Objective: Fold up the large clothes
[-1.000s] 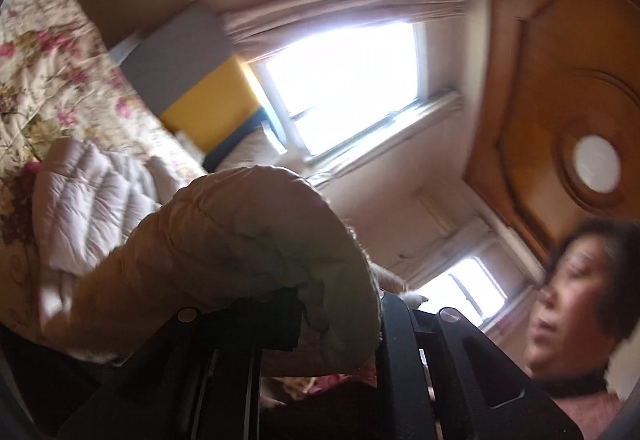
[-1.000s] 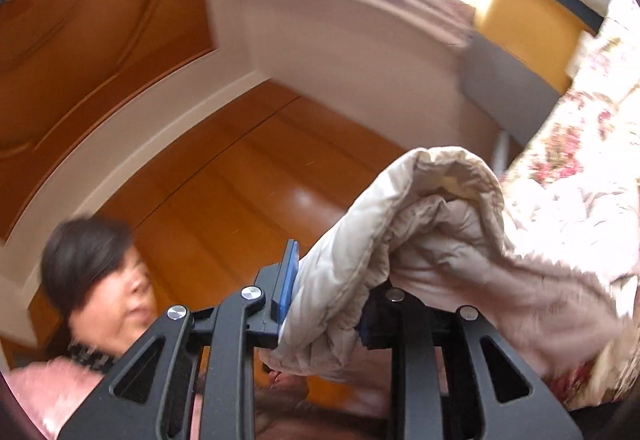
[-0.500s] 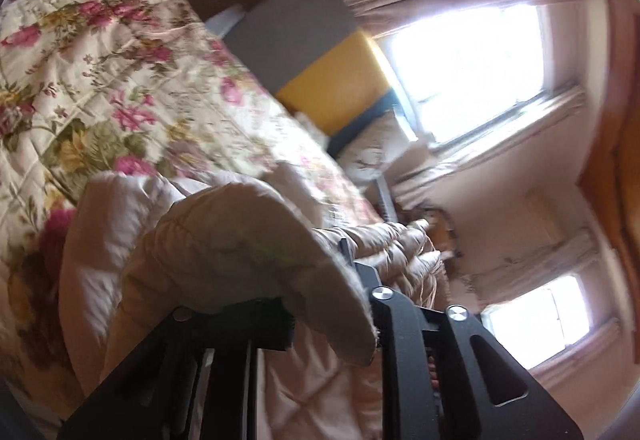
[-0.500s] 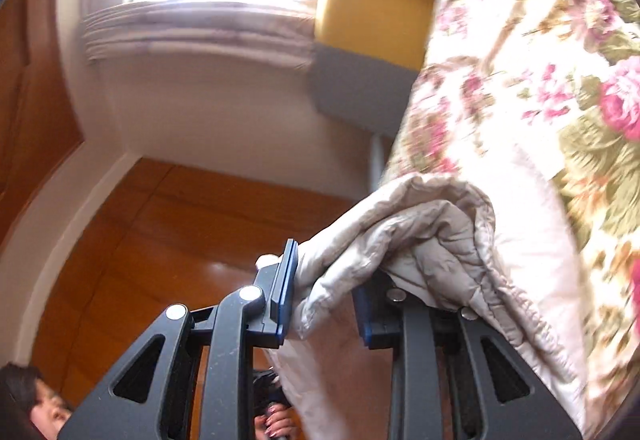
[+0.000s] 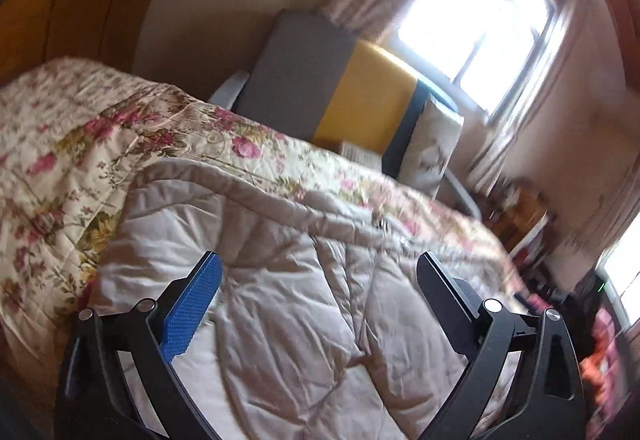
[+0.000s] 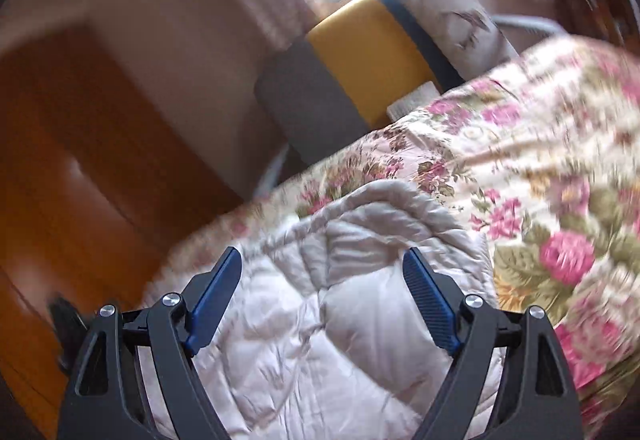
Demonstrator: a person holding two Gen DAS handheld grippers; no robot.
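A pale beige quilted padded jacket lies spread on a floral bedspread. In the left wrist view my left gripper is open wide just above the jacket, holding nothing. In the right wrist view the same jacket lies below my right gripper, which is also open and empty. The jacket's rounded far edge rests on the bedspread.
A grey and yellow headboard with a pillow stands at the bed's far end under a bright window. Wooden panelling lies to the left of the bed. Cluttered furniture stands at the right.
Both grippers held folds of the jacket up in the air, swung down toward the bed, then opened and let go. The jacket now lies on the bedspread.
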